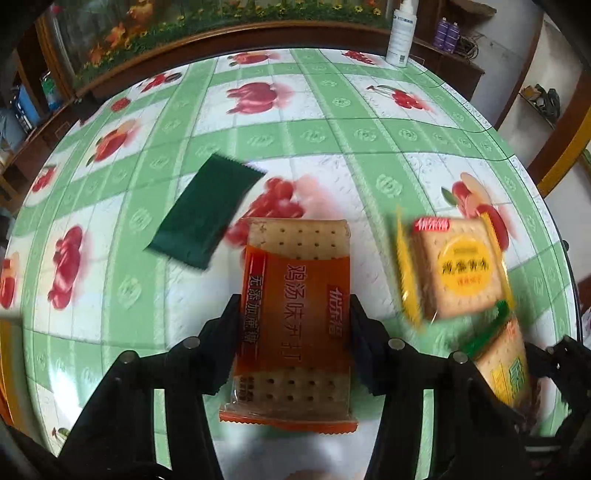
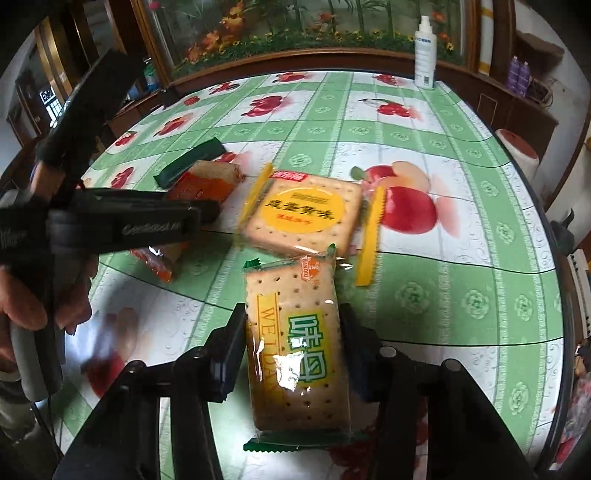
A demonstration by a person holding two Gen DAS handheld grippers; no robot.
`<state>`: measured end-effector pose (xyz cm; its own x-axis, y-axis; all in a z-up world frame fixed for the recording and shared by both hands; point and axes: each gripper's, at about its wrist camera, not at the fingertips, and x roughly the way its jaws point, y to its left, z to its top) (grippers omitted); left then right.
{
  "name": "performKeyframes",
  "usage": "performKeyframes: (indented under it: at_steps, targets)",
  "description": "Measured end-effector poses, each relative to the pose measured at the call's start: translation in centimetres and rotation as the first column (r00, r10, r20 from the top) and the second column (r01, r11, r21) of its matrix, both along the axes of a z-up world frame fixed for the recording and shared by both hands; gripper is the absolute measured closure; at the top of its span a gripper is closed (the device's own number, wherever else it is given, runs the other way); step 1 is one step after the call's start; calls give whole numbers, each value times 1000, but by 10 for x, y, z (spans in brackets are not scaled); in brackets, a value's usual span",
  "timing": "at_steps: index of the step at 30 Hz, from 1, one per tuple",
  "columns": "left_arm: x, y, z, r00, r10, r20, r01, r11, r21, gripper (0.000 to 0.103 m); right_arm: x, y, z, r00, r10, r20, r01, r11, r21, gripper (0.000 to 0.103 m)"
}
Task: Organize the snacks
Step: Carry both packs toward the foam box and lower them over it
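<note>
My left gripper is shut on an orange cracker packet, its fingers pressing both long sides. My right gripper is shut on a green-edged cracker packet, which also shows in the left wrist view. A yellow cracker packet lies on the table just beyond it, and shows in the left wrist view. A dark green packet lies on the table to the left, seen far off in the right wrist view. The left gripper and its orange packet show at the left of the right wrist view.
The table has a green and white fruit-print cloth. A white spray bottle stands at the far edge, also in the right wrist view. A wooden-framed glass cabinet stands behind the table.
</note>
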<state>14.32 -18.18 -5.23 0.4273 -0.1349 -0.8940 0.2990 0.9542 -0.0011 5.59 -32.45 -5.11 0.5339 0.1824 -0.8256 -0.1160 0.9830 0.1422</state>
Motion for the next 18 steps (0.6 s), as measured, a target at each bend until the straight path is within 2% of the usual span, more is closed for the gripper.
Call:
performKeyframes:
  at_steps: [3,9,18]
  targets:
    - [-11,24,2,999,26,-22,-26,999,-29,48,-2,8,0,1000,17,-11,-16,999,37,55]
    - [-42,77,10,997,73,-25,-74,994,-80,48,-11,29,4,1000,20,-8,-20,999,45,55]
    - [-94,140,30,991,128,45,-125,989,-82,48,-19,82,12,996,89,5,-89,995,46,55]
